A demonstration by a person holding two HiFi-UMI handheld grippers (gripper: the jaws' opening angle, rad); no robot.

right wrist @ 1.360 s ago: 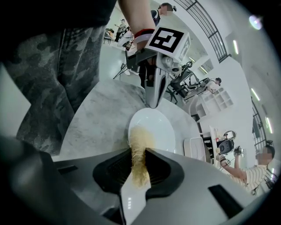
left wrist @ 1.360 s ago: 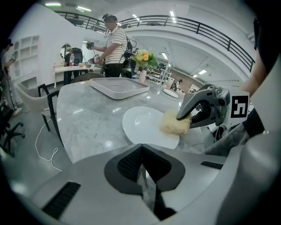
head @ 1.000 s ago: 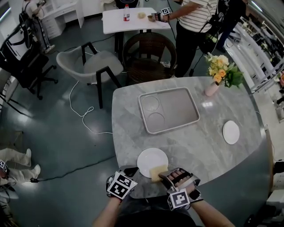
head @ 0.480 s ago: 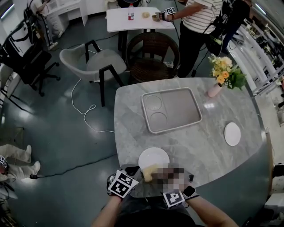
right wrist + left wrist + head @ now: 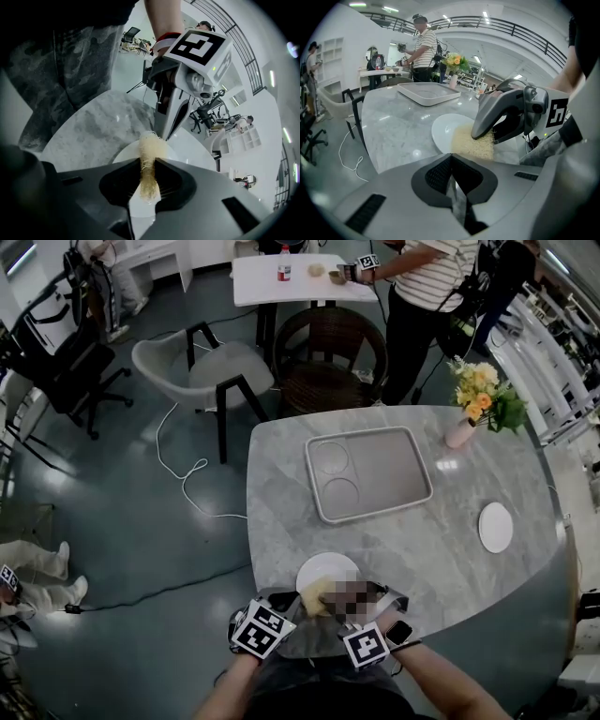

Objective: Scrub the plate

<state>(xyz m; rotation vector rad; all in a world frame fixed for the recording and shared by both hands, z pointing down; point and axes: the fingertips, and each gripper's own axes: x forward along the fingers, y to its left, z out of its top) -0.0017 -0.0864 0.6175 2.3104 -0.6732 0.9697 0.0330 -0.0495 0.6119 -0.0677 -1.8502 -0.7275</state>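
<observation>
Head view steeply down on table (image 5: 281,484), gripper views low, close, opposed, sharing plate (image 5: 444,132)

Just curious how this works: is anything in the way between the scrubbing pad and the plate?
Nothing visible. The right tongs grip the yellow scrubbing pad, which already rests on the white plate. The left tongs pinch the plate's rim beside it.
</observation>
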